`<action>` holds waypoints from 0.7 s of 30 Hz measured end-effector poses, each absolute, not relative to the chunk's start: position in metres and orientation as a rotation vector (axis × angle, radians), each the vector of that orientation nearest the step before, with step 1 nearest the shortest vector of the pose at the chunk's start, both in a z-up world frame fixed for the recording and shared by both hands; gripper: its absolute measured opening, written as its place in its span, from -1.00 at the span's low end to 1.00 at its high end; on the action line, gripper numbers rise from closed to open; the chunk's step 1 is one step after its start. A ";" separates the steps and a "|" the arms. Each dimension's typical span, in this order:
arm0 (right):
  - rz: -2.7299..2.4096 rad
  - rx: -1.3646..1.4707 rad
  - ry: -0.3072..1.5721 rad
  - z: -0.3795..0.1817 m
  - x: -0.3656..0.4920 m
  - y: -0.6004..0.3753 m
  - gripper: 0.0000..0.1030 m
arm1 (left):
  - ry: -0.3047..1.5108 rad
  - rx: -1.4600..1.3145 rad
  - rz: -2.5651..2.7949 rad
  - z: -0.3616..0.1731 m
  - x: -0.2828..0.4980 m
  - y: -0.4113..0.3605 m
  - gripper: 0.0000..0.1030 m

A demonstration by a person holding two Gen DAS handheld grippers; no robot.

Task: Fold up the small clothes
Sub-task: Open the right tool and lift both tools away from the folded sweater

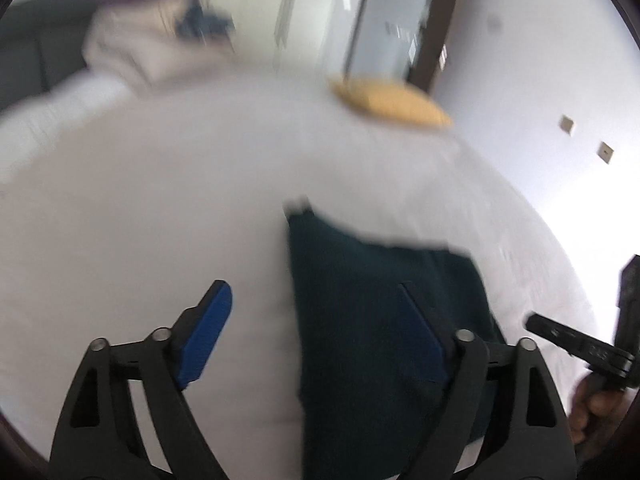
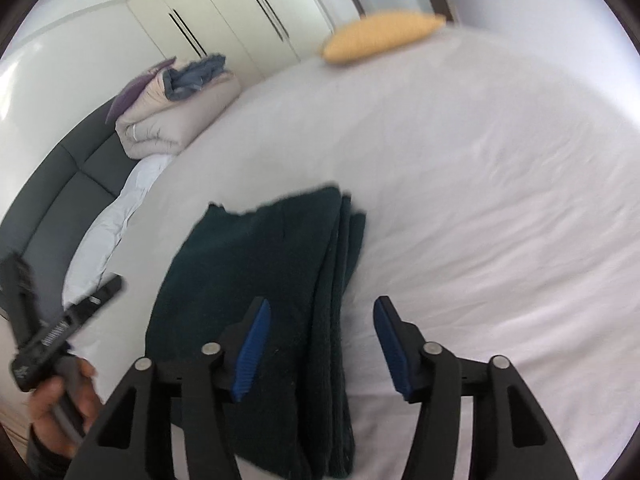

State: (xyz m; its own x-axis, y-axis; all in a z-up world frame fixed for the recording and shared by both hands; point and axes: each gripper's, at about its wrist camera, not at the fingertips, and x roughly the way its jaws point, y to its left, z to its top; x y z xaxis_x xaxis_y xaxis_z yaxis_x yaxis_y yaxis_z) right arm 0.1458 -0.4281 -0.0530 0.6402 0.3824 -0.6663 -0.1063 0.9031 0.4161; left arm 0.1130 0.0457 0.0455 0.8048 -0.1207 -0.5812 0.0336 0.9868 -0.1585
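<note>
— So where does the garment sit now?

— On the white bed sheet (image 2: 460, 184), folded into a long stack: the dark green knitted garment (image 2: 256, 280) shows several layered edges along its right side in the right wrist view. It lies flat, near the camera end of the bed, well apart from the flat yellow cushion (image 2: 380, 36) at the far edge and the rolled beige duvet (image 2: 168, 120) by the grey headboard

— And the tongs?

— Both stand open with nothing between the pads. The left gripper (image 1: 316, 332) hovers with one blue pad over bare sheet and the other over the cloth. The right gripper (image 2: 320, 344) straddles the garment's layered right edge without pressing on it

— What is the step, then?

— My guess is a release, with the hands clearing away from the finished fold, or setting up one last fold across the length

— How to do it well?

— Lift clear rather than drag, so no pad catches a knit loop and pulls a layer out. If another fold follows, I would pinch all the layers at the near corners together, since that stepped edge looks ready to slip. The left view is blurred, so its exact contact is hard to call
</note>
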 end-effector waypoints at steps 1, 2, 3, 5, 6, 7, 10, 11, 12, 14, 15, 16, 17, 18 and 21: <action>0.272 0.339 0.796 -0.042 0.137 -0.429 0.22 | 0.540 -0.110 -0.044 0.061 0.096 0.043 0.88; 0.256 0.324 0.757 -0.032 0.128 -0.431 0.27 | 0.477 -0.084 -0.015 0.071 0.083 0.040 1.00; 0.241 0.313 0.723 -0.024 0.119 -0.434 0.37 | 0.389 -0.046 0.026 0.085 0.065 0.034 1.00; 0.215 0.298 0.628 -0.001 0.100 -0.438 0.56 | 0.254 0.031 0.104 0.107 0.037 0.022 1.00; 0.201 0.287 0.572 0.011 0.090 -0.442 0.71 | 0.203 0.071 0.146 0.116 0.025 0.016 1.00; 0.187 0.278 0.530 0.021 0.083 -0.441 0.89 | 0.168 0.102 0.182 0.124 0.015 0.010 1.00; 0.136 0.232 0.359 0.055 0.052 -0.442 1.00 | 0.076 0.185 0.246 0.143 -0.012 -0.008 1.00; 0.121 0.213 0.312 0.065 0.041 -0.443 1.00 | 0.059 0.205 0.265 0.147 -0.021 -0.011 1.00; 0.109 0.197 0.277 0.073 0.034 -0.442 1.00 | 0.066 0.222 0.265 0.152 -0.028 -0.014 1.00; 0.105 0.174 0.215 0.092 0.020 -0.440 1.00 | 0.118 0.227 0.234 0.160 -0.033 -0.015 1.00; 0.122 0.177 0.190 0.103 0.012 -0.441 1.00 | 0.150 0.217 0.233 0.164 -0.035 -0.017 1.00; 0.130 0.183 0.178 0.110 0.007 -0.443 1.00 | 0.167 0.209 0.237 0.167 -0.039 -0.014 1.00; 0.129 0.187 0.167 0.119 0.001 -0.444 1.00 | 0.193 0.196 0.238 0.170 -0.042 -0.012 1.00; 0.124 0.185 0.151 0.127 -0.005 -0.444 1.00 | 0.229 0.174 0.235 0.173 -0.044 -0.016 1.00; 0.110 0.151 0.105 0.146 -0.023 -0.442 1.00 | 0.339 0.082 0.207 0.178 -0.046 -0.013 1.00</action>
